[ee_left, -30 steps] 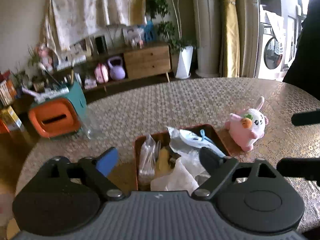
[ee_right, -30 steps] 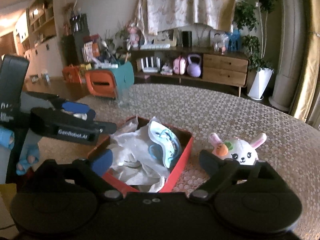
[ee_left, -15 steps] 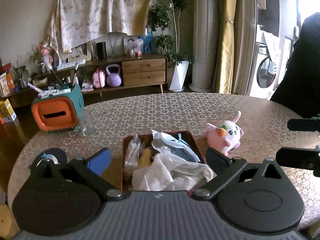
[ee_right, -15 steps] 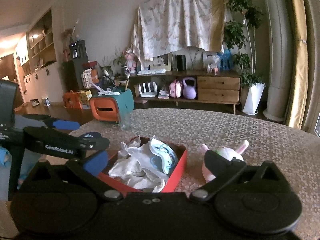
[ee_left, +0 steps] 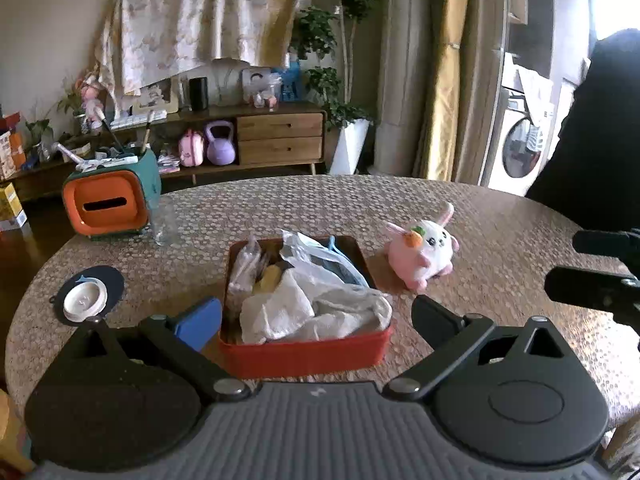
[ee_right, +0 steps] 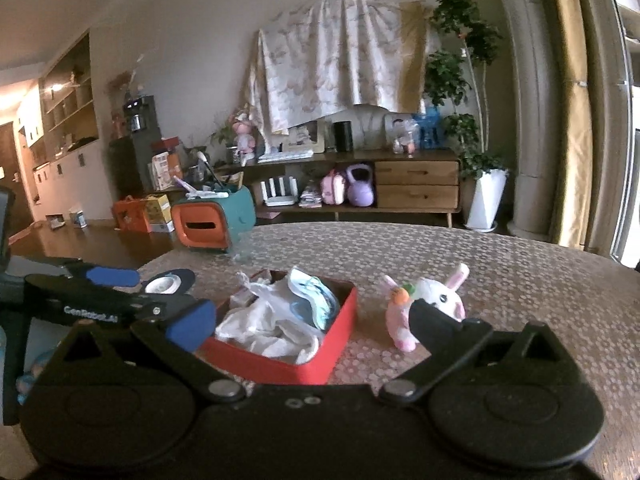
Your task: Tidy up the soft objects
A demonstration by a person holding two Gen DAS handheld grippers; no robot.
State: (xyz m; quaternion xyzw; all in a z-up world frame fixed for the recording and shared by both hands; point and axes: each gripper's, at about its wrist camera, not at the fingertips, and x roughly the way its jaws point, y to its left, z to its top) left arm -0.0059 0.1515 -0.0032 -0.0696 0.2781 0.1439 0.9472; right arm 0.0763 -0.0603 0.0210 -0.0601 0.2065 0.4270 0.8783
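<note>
1. Worktop [ee_left: 280, 208]: round, covered in a tan cloth with a small honeycomb pattern; it fills the middle of both views.
2. Red tray [ee_left: 304, 354]: shallow, rectangular, rounded corners, at centre frame in the left wrist view. It holds crumpled white cloth [ee_left: 280, 312], clear crinkled plastic bags [ee_left: 246, 264] and a pale blue printed pouch [ee_right: 316, 300].
3. Plush rabbit [ee_left: 424, 248]: pink and white, fuzzy, orange carrot on its head. It lies on the worktop just right of the tray, apart from it.
4. Left gripper [ee_left: 316, 320]: fingers spread wide, released, nothing between the pads; the red tray sits in the gap but the pads do not press it. The spread has just widened slightly.
5. Right gripper [ee_right: 312, 324]: fingers also apart and empty; its right fingertip overlaps the rabbit's lower body in the right wrist view, so contact cannot be judged there.
6. Versus one second ago: both views now sit further back; the tray's near red wall shows in the left wrist view, and a dark round coaster with a white lid [ee_left: 86, 300] has entered at lower left.
7. Upper left of the worktop: orange-and-teal box [ee_left: 108, 204] with a slot, clear glass [ee_left: 164, 224] beside it.
8. Right edge, left wrist view: the other gripper's black fingers are cut off by the frame; a dark sleeve [ee_left: 592, 140] fills the upper right.
</note>
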